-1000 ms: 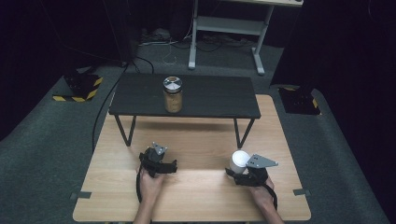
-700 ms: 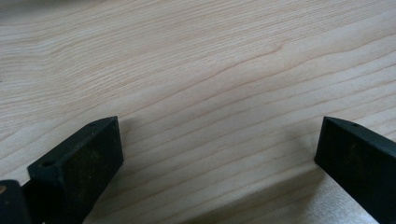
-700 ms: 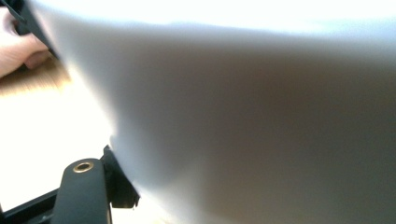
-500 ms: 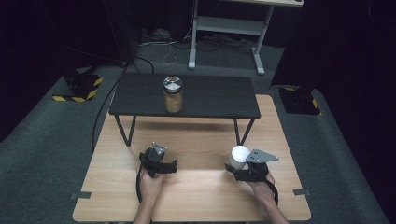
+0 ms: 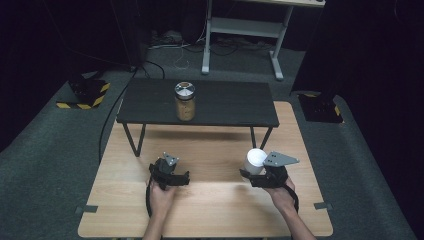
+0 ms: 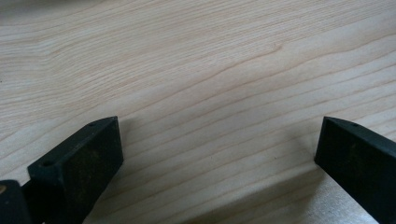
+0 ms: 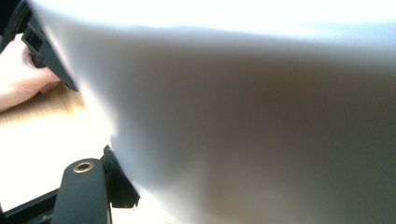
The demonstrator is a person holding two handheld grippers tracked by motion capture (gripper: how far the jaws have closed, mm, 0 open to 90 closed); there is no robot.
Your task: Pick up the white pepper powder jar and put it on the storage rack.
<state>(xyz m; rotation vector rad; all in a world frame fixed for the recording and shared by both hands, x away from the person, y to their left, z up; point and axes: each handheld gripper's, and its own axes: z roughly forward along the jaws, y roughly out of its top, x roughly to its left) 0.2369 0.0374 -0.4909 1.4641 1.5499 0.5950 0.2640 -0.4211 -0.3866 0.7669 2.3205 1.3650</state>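
White cup (image 5: 255, 161) is sitting squeezed in my right gripper (image 5: 254, 176), near the black bench (image 5: 150, 102). I am holding my left gripper (image 5: 170, 175) wide and empty. Next I am probably lifting it up there beside the jar (image 5: 185, 101).

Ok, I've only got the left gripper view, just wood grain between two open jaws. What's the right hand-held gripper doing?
Observer: In the high view, the right hand-held gripper is shut on a white cylindrical cup.
Operator: And is anything else out there?
Observer: A glass jar with a silver metal lid stands on a low black table, on the far half of the light wooden tabletop.
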